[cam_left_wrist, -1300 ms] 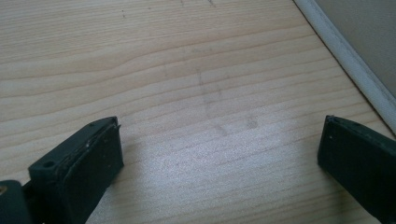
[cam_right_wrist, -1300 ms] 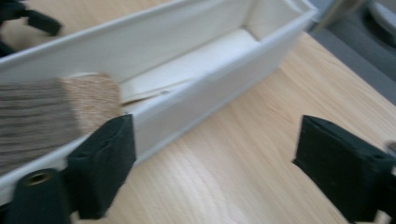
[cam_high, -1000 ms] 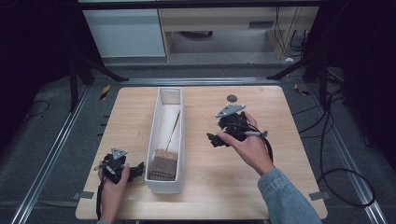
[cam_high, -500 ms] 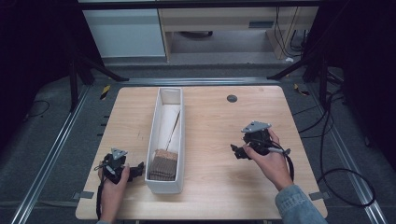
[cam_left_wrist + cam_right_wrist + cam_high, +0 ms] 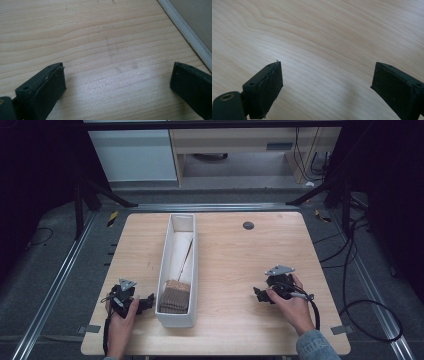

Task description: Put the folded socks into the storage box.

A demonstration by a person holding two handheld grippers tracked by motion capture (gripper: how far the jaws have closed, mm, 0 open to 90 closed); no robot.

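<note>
Pale wood grain ran across the table (image 5: 230, 265), which took up the middle of the high view. A long white box (image 5: 177, 270) stood on it left of centre, running from the upper middle of the frame down toward the lower edge. Inside the box, at its near end, lay a brown ridged stack (image 5: 175, 296), and a thin stick (image 5: 186, 257) leaned along the floor of the box farther up.

The left gripper (image 5: 142, 302) sat in the lower left of the high view, held in a hand (image 5: 120, 322) and resting low over the table just beside the box's near end. In the left gripper view its jaws stood wide apart with bare wood between them, and the white wall of the box crossed the upper right corner.

The right gripper (image 5: 258, 294) lay in the lower right, well apart from the box, held by the other hand (image 5: 292, 307). Its jaws too were spread wide over bare wood, holding nothing.

A small dark disc (image 5: 248, 225) sat on the table toward the upper right.
</note>
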